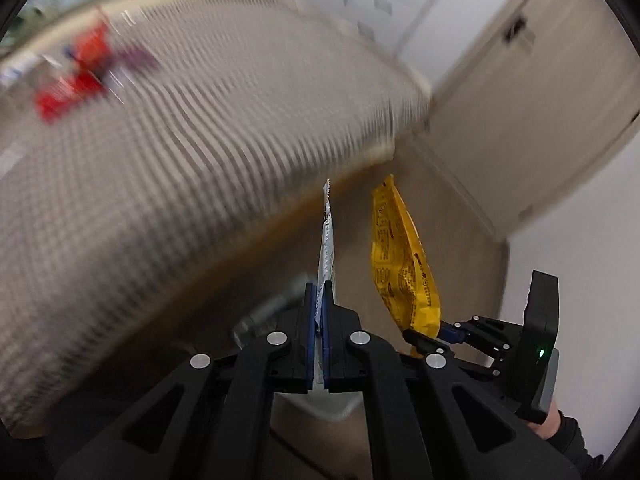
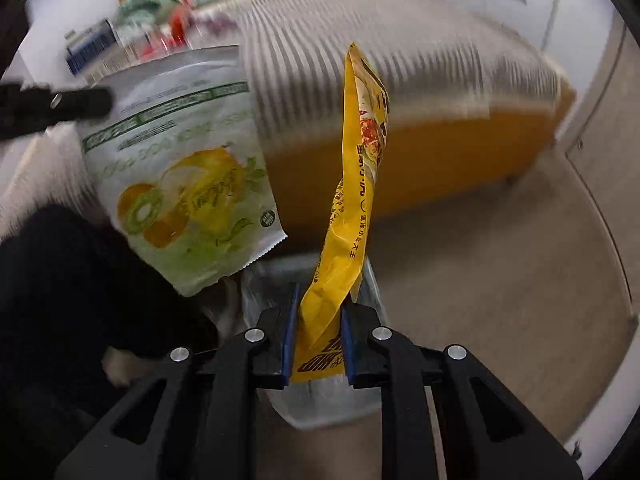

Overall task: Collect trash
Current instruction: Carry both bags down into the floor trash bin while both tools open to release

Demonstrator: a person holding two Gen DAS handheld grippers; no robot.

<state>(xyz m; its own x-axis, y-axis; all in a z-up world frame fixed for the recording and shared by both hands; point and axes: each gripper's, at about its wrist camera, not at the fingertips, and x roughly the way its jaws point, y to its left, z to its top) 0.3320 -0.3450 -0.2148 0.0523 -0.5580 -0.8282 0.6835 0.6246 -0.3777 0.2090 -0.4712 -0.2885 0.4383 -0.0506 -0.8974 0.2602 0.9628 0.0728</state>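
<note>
Left gripper [image 1: 320,312] pinches a white fruit-printed snack pouch [image 2: 188,176] edge-on between its blue pads. Right gripper [image 2: 318,344] clamps a crumpled yellow plastic wrapper [image 2: 352,208]. Both packets hang above a clear-bag-lined trash bin [image 2: 256,284] on beige carpet [image 2: 500,280]. Beyond the bin stands a bed with a grey striped cover [image 1: 180,152] and orange wooden frame [image 2: 440,160]; blurred red litter [image 1: 68,92] lies on the cover, and white cupboard doors [image 1: 520,100] stand behind it.

Striped bed [image 1: 192,160] on orange frame [image 2: 440,168]; beige floor [image 2: 500,260].
</note>
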